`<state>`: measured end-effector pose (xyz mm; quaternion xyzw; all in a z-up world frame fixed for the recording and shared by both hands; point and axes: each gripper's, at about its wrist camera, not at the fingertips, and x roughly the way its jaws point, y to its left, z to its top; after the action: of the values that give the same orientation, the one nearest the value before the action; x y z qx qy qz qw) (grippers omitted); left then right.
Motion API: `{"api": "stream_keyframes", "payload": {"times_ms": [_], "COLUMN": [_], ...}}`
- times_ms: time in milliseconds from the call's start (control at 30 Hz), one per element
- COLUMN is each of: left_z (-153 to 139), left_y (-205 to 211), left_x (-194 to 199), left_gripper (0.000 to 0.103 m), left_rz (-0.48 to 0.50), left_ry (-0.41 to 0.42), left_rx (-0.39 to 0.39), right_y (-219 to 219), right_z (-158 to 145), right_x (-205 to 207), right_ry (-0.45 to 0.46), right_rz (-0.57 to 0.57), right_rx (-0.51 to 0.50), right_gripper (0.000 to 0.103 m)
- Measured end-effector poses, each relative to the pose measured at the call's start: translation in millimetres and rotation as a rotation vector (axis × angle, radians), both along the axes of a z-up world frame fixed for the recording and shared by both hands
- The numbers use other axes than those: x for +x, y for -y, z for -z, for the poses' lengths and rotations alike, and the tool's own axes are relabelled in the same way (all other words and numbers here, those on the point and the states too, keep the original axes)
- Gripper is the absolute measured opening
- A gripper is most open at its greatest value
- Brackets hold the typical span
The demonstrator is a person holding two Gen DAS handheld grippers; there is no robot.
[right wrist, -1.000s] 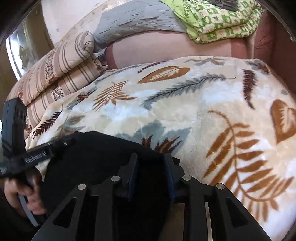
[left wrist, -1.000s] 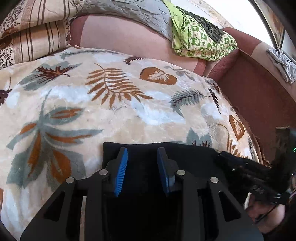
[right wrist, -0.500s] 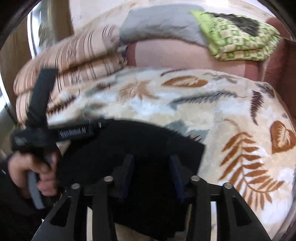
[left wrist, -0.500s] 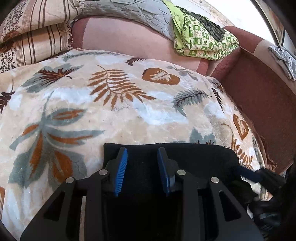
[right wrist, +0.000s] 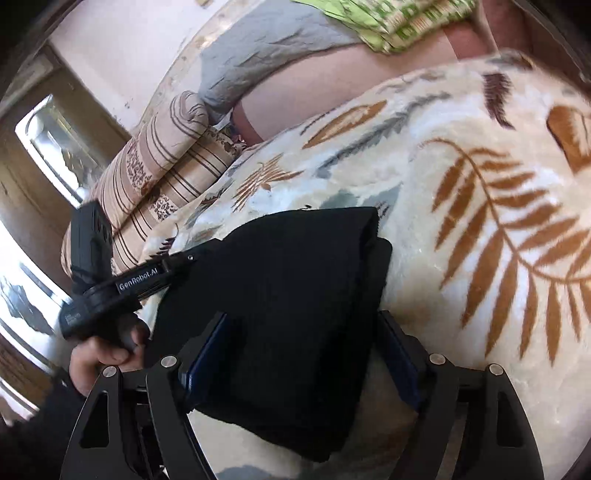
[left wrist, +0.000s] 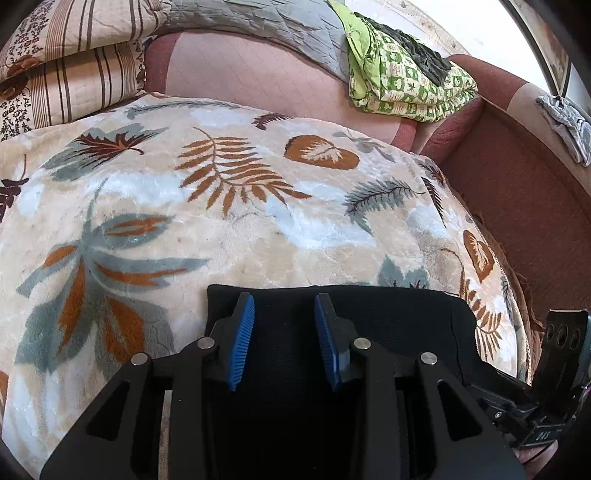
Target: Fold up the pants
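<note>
Nearest in the left wrist view, the left tongs [left wrist: 284,339] stand with their blue ribbed pads [left wrist: 242,343] parted and nothing between them, poised over the near part of the folded black fabric pants [left wrist: 369,314]. The pants lie as a flat dark rectangle at the near edge of the plush cream blanket printed with brown and grey leaves [left wrist: 236,229], which covers the sofa seat. At the near right of that view the black body of the right tongs [left wrist: 546,398] shows beside the pants' right edge. In the right wrist view the right tongs [right wrist: 299,362] are spread wide, one pad on either side of the folded pants [right wrist: 295,295]; the pads do not clearly press the cloth, and the pants rest on the leaf blanket [right wrist: 480,229]. To the near left there, a bare hand [right wrist: 99,354] holds the black grip of the left tongs, whose side reads "GenRobot.AI". Farther back, a striped beige folded quilt [left wrist: 66,70] sits at the far left, a grey quilted cover [left wrist: 266,26] lies along the pink sofa backrest [left wrist: 258,77], and a green-and-white patterned folded blanket [left wrist: 402,85] rests at the far right.
</note>
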<state>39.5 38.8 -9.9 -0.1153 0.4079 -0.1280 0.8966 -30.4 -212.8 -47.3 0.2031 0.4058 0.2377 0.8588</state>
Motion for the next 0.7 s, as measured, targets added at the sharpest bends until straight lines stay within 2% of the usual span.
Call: {"api": "stream_keyframes", "payload": {"times_ms": [67, 167, 233, 267, 333, 467, 533, 700], "left_z": [0, 0, 0, -1, -3, -5, -5, -4], "left_y": [-1, -10, -12, -10, -2, 8, 5, 3], "left_x": [0, 0, 1, 0, -3, -6, -6, -8], "left_gripper": [0.032, 0.038, 0.058, 0.064, 0.080, 0.085, 0.085, 0.085], "left_rz": [-0.001, -0.005, 0.010, 0.028, 0.059, 0.083, 0.081, 0.078], "left_ry": [0.001, -0.005, -0.007, -0.003, 0.013, 0.033, 0.034, 0.044], "left_rx": [-0.016, -0.086, -0.139, -0.155, -0.136, -0.078, -0.094, -0.115], "right_y": [3, 6, 2, 3, 1, 1, 2, 4], "right_z": [-1, 1, 2, 3, 3, 1, 0, -5], "right_x": [-2, -4, -5, -6, -7, -5, -4, -21], "right_ry": [0.001, 0.005, 0.021, 0.028, 0.038, -0.010, -0.030, -0.025], "right_rz": [-0.002, -0.001, 0.002, 0.004, 0.000, -0.016, -0.011, 0.028], "right_rx": [0.042, 0.067, 0.040, 0.032, 0.036, 0.038, 0.046, -0.047], "right_gripper": [0.082, 0.082, 0.082, 0.082, 0.086, 0.086, 0.086, 0.086]}}
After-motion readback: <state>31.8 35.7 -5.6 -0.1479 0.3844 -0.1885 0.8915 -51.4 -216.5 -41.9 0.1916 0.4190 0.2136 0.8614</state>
